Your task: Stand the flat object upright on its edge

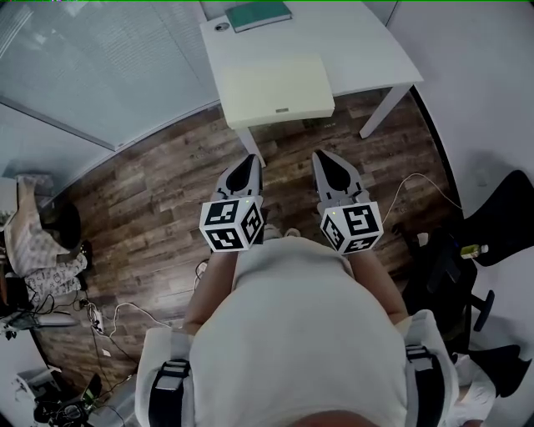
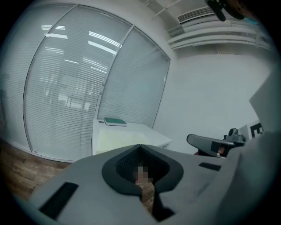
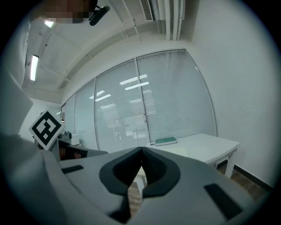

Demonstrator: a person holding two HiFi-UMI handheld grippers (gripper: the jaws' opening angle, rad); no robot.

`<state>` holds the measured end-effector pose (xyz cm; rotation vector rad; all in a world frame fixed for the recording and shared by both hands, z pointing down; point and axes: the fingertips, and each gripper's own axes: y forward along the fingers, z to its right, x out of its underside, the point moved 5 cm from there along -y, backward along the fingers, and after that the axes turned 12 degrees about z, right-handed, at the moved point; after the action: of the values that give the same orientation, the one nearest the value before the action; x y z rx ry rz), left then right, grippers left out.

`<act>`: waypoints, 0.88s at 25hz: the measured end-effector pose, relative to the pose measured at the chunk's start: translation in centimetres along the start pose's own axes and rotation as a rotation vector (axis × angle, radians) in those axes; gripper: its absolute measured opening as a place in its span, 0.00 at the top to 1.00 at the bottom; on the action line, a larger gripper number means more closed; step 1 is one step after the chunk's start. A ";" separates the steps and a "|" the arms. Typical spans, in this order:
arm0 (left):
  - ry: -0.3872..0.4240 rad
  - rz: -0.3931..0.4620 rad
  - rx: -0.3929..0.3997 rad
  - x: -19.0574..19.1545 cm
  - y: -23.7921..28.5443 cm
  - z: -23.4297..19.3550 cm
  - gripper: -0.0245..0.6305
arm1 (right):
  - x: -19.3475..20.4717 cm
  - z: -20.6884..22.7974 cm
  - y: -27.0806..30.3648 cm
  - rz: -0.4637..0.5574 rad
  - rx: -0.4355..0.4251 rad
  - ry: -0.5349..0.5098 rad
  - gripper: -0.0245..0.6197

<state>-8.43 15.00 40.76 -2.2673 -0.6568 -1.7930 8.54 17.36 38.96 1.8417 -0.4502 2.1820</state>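
Head view: the person stands on a dark wood plank floor with both grippers held side by side in front of the body, well short of the table.

Left gripper: in its own view the jaws are closed tip to tip and grip nothing. It tilts slightly downward.

Right gripper: in its own view the jaws are likewise pressed together and empty. It is close to level.

The black-and-white marker cubes sit at the rear of each gripper.

The white rectangular table lies at 12 o'clock from the grippers. The task's thing, a flat green hardcover book, lies flat on its face at the far edge of the tabletop, about 12 o'clock from the left gripper, well apart from both grippers. Both gripper views show it lying flat.

A pale yellow rectangular sheet covers the near part of the tabletop, at 6 o'clock from the book and apart from it.

A small dark round item sits just beside the book at its 9 o'clock; it is too small to identify.

A black office chair stands at 3 o'clock from the right gripper.
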 end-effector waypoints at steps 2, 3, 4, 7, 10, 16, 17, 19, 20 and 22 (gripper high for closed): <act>0.002 -0.001 -0.003 0.1 -0.1 0.0 0.93 | 0.1 0.1 0.0 -0.001 0.001 0.022 0.94; 0.001 0.000 -0.006 0.1 -0.2 0.1 0.93 | 0.3 0.1 0.0 -0.007 0.002 0.027 0.94; -0.001 0.000 -0.009 0.1 -0.3 0.1 0.93 | 0.4 0.1 0.0 -0.013 0.002 0.029 0.94; -0.021 0.004 -0.031 0.2 -0.5 -0.1 0.93 | 0.5 0.0 0.2 -0.021 0.001 0.033 0.94; -0.046 0.001 -0.046 0.1 -0.7 -0.5 0.93 | 0.6 -0.2 0.6 -0.024 0.004 0.029 0.93; -0.043 -0.027 -0.057 0.0 -0.3 -1.2 0.93 | 0.7 -0.9 2.1 -0.051 -0.024 -0.015 0.93; -0.035 -0.033 -0.044 -0.1 -0.1 -1.2 0.93 | 0.8 -1.0 2.4 -0.054 -0.026 -0.014 0.94; -0.023 -0.041 -0.017 -0.3 0.2 -1.3 0.93 | 0.9 -1.1 3.1 -0.059 -0.030 -0.016 0.94; -0.017 -0.043 -0.009 -0.4 0.5 -1.4 0.93 | 1.0 -1.2 3.5 -0.060 -0.029 -0.015 0.94; 0.005 -0.040 0.003 -0.7 1.3 -1.8 0.93 | 1.3 -1.0 4.4 -0.062 -0.021 -0.001 0.94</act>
<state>-9.54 12.92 40.72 -2.2628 -0.7091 -1.8131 5.74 13.70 39.77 1.8211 -0.4093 2.1284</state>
